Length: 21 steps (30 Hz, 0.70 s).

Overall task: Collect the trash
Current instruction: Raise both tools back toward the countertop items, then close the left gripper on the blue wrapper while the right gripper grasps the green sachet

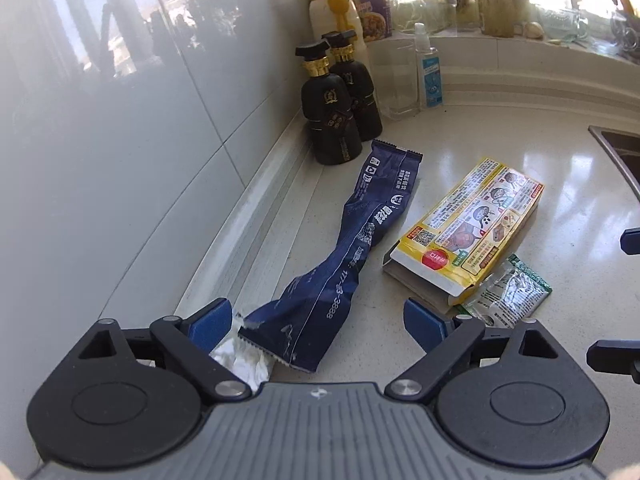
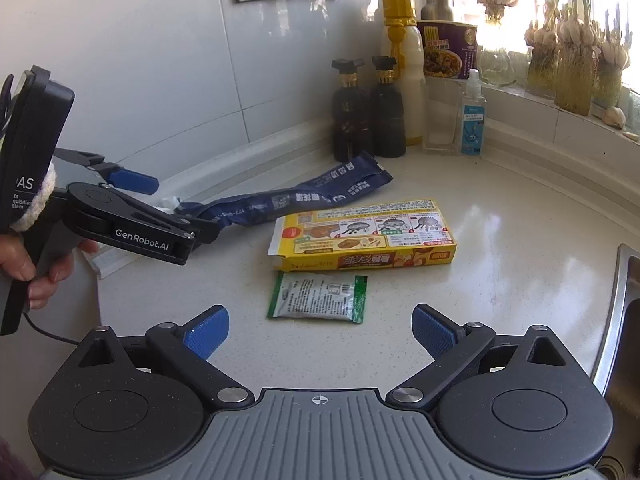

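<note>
A long dark blue wrapper (image 1: 352, 240) lies on the counter, its torn near end between the jaws of my open left gripper (image 1: 320, 322). A crumpled white tissue (image 1: 240, 360) lies under that end by the left finger. An opened yellow carton (image 1: 468, 236) lies flat to the right, with a small green and clear sachet (image 1: 508, 296) by its open end. In the right wrist view my right gripper (image 2: 320, 332) is open and empty, just short of the sachet (image 2: 318, 298), with the carton (image 2: 364, 236) and wrapper (image 2: 292, 200) beyond and the left gripper (image 2: 160, 204) at left.
Two black bottles (image 1: 340, 100), a white bottle with yellow cap (image 1: 332, 4), a clear glass (image 1: 396, 80) and a small spray bottle (image 1: 428, 68) stand in the back corner. A steel sink edge (image 2: 616, 312) is at right. Garlic bunches (image 2: 576, 48) line the window sill.
</note>
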Available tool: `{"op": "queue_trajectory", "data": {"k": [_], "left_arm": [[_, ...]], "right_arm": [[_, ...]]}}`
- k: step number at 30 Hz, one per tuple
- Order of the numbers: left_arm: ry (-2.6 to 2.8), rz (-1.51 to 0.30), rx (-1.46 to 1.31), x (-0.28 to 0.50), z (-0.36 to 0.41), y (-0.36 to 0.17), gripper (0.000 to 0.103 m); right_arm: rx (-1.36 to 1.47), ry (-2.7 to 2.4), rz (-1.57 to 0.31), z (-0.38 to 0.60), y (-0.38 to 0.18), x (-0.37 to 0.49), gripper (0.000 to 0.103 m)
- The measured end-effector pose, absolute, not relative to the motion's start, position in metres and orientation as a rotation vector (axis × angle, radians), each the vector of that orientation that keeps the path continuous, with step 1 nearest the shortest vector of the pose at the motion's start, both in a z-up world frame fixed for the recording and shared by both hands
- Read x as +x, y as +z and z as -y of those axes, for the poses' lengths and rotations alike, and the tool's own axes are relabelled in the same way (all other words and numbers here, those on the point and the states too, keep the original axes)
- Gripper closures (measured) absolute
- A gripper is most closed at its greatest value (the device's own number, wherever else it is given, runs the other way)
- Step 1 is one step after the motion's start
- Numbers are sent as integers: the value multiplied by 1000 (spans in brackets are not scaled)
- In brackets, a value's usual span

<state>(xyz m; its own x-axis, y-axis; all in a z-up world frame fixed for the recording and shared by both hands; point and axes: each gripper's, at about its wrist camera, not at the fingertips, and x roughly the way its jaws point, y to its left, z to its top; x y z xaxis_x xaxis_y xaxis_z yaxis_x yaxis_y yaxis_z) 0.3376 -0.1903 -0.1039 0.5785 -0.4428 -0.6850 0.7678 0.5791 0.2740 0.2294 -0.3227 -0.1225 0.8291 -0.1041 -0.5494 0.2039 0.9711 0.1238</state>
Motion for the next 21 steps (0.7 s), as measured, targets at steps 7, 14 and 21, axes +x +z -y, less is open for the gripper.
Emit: {"op": "queue_trajectory", "data": {"k": [7,14,21], "left_arm": [[-781,-632,666,355,214,-113,29],[-780,-675,693,364,228,-120,47],[-759,-711,699,371,233,-124,57]], "right_arm": [[257,-167,-597,346,-137,248,4],[235,-145,-617,338,-149,266,4],[197,-136,-633,327,-155,278,5]]}}
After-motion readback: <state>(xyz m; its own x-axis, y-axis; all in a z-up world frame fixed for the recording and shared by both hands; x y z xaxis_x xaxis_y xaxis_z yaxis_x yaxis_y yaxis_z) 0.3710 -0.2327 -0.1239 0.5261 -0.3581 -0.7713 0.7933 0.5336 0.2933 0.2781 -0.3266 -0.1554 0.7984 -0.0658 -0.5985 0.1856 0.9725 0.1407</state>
